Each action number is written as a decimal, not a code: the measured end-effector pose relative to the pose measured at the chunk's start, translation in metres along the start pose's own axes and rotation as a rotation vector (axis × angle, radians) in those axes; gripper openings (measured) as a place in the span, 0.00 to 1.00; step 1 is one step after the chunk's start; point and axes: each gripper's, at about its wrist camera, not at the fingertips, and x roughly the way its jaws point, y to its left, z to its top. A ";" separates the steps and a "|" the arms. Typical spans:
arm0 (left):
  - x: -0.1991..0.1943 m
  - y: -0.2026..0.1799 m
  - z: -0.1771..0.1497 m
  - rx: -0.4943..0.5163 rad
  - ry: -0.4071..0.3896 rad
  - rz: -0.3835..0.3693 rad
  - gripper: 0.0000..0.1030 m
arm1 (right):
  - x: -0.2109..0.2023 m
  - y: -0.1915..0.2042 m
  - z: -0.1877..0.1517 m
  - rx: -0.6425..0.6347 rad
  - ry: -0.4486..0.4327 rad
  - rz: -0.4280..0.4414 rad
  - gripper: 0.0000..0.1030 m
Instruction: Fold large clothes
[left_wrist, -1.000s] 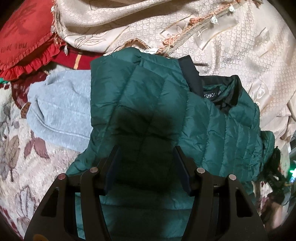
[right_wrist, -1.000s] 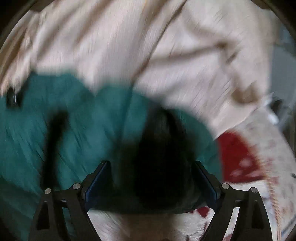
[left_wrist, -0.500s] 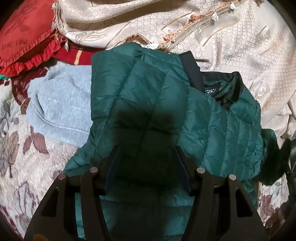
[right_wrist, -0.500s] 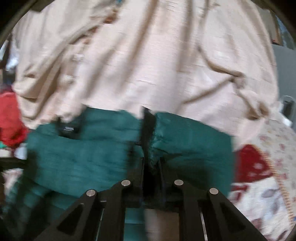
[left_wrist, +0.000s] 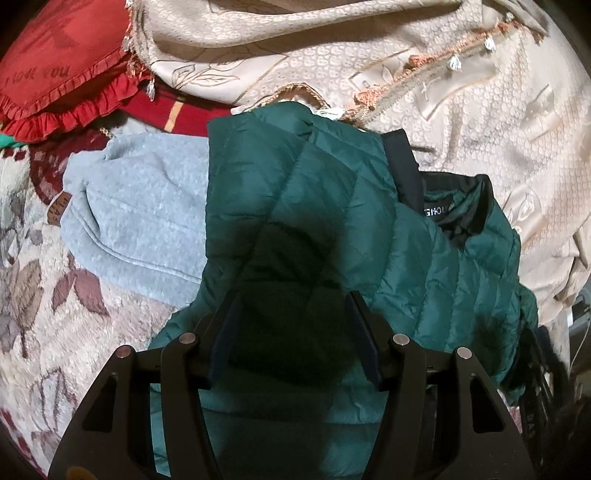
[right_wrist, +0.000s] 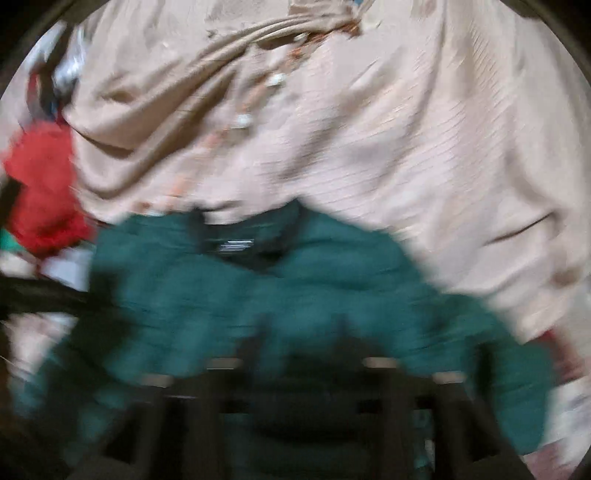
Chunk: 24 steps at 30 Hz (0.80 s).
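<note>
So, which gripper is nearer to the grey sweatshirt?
Left. The left gripper is over the green jacket, beside the grey sweatshirt. The right gripper, opening, is at the jacket's far side.

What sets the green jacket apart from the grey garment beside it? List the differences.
The green puffer jacket is shiny and quilted; the grey fleece garment is matte and fuzzy. The jacket shows a black collar with a label; the grey one shows a small brown patch at its edge. The jacket overlaps the grey garment, hiding its right side. Both lie on the floral bedspread.
</note>
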 end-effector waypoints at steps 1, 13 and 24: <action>0.001 0.000 -0.001 -0.004 0.005 -0.004 0.56 | -0.001 -0.017 -0.006 -0.022 -0.013 -0.101 1.00; 0.004 -0.014 -0.011 0.057 0.023 0.008 0.56 | 0.067 -0.143 -0.100 0.204 0.398 -0.092 0.33; 0.001 -0.005 -0.009 0.018 0.022 0.003 0.56 | -0.017 -0.096 -0.032 0.310 0.067 0.221 0.26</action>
